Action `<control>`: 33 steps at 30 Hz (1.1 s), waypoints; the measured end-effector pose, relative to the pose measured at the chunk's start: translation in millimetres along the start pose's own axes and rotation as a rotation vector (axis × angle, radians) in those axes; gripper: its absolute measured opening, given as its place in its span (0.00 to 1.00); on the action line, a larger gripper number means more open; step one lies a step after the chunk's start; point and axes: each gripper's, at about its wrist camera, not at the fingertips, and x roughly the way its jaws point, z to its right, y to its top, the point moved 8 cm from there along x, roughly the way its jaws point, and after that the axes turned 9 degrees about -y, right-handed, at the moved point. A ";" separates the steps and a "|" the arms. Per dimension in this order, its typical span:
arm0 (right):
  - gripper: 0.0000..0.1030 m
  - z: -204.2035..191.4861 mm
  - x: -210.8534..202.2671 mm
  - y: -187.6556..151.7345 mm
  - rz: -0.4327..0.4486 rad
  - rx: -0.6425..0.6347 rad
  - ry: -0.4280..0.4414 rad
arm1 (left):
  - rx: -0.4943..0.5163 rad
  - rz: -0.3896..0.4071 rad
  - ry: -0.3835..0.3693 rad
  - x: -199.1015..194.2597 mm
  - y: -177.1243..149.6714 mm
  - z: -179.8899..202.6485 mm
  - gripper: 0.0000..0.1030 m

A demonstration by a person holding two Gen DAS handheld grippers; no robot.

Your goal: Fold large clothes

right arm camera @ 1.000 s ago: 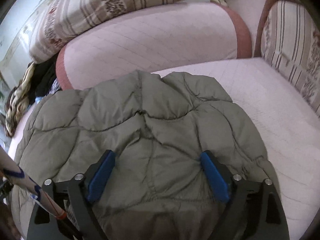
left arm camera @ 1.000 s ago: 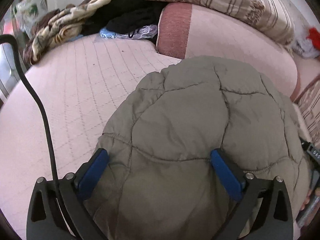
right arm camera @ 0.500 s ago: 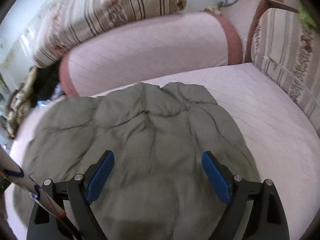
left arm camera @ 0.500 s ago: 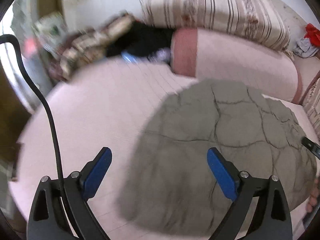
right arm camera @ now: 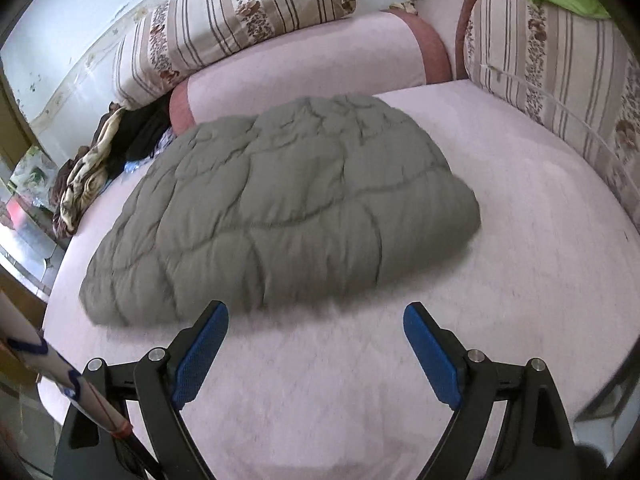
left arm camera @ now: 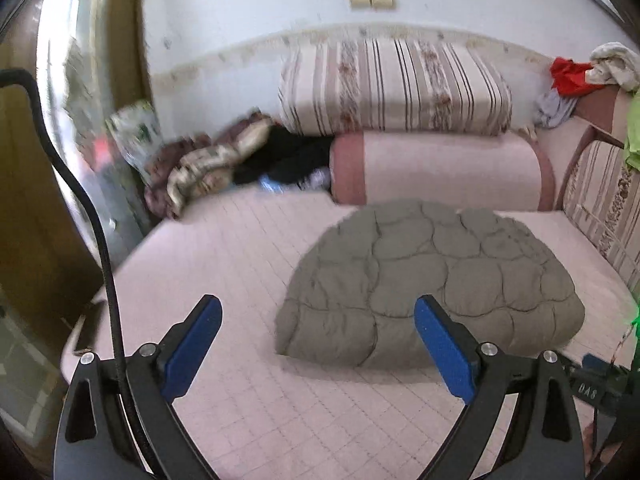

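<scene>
A grey-green quilted jacket (left arm camera: 432,280) lies folded into a rounded mound on the pink sofa seat (left arm camera: 248,264). My left gripper (left arm camera: 318,320) hangs open above the seat, short of the jacket's near left edge, with nothing between its blue pads. In the right wrist view the same jacket (right arm camera: 288,208) lies ahead of my right gripper (right arm camera: 316,328), which is open over the bare pink seat (right arm camera: 520,240) and apart from the jacket's near edge.
A pink bolster (left arm camera: 440,168) and a striped cushion (left arm camera: 392,84) back the seat. Crumpled blankets and dark clothes (left arm camera: 224,160) pile up at the far left. A striped side cushion (right arm camera: 560,72) bounds the right. Red and white clothes (left arm camera: 588,72) lie at the back right.
Both grippers have drawn back and up from the jacket. A second ago each straddled its fabric; now both hang apart from it, and more of the room shows.
</scene>
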 end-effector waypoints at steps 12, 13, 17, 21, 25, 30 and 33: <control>0.90 -10.3 -50.1 -26.3 0.057 -0.065 -0.030 | -0.124 -0.014 -0.074 -38.6 -22.0 -11.5 0.96; 0.90 -12.8 -53.3 -28.1 0.064 -0.081 -0.036 | -0.139 -0.036 -0.093 -36.9 -27.3 -11.2 0.96; 0.90 -22.3 -63.1 -38.7 0.103 -0.154 -0.086 | -0.137 -0.110 -0.080 -30.3 -49.5 -6.9 0.96; 0.90 -29.8 -62.8 -47.7 0.113 -0.202 -0.109 | -0.095 -0.129 -0.023 -28.8 -61.9 -3.2 0.96; 0.90 -36.9 -61.5 -51.3 0.111 -0.233 -0.108 | -0.090 -0.120 -0.010 -30.5 -63.2 -2.3 0.96; 0.90 -41.7 -60.6 -55.0 0.125 -0.267 -0.123 | -0.084 -0.127 -0.020 -27.9 -64.7 1.1 0.96; 0.89 -42.0 -58.6 -55.9 0.123 -0.277 -0.130 | -0.090 -0.139 -0.044 -24.9 -66.9 4.5 0.96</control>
